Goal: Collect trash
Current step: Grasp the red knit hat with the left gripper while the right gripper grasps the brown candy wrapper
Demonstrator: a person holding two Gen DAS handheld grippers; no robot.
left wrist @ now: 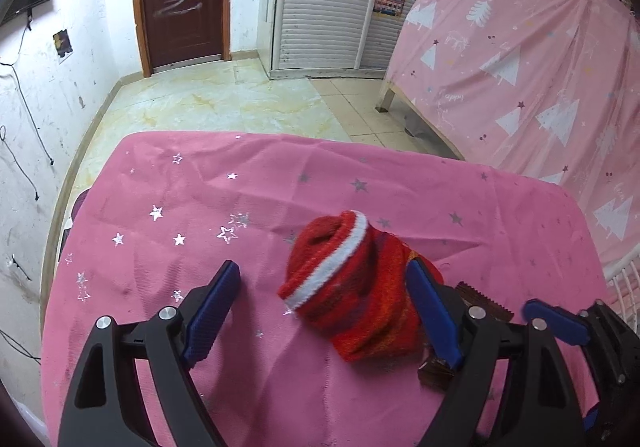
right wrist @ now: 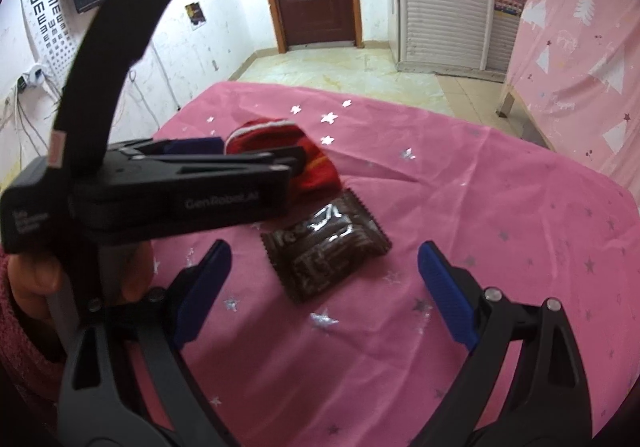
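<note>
**Two open grippers closing in on a wrapper and a sock**

The left gripper (left wrist: 324, 307) is standing released, its jaws spread wide around a rolled red sock (left wrist: 352, 287) with a white band that is lying on the pink star-printed table (left wrist: 180, 207). The sock is sitting between the fingers, nearer the right-hand blue pad, which appears to be touching or almost touching the knit. Just beyond that pad, the toothed edge of a brown snack wrapper (left wrist: 486, 301) is showing.

The right gripper (right wrist: 324, 287) is likewise standing open and holding nothing. The brown snack wrapper (right wrist: 326, 247) is lying flat on the table just ahead of its fingertips, roughly centred between them, with its far corner touching or tucked under the rolled red sock (right wrist: 296, 155). The left gripper (right wrist: 256, 163) is crossing the upper left of this view.

The wrapper is judged to be the trash. To take it well, the right gripper should be advancing low, with both pads straddling the packet's puffed middle, not its thin crimped edge. The foil is likely slippery and flat, so a firm closing is advisable. The left gripper may be steadying or lifting the sock clear of the wrapper's corner; which it intends cannot be told.
</note>
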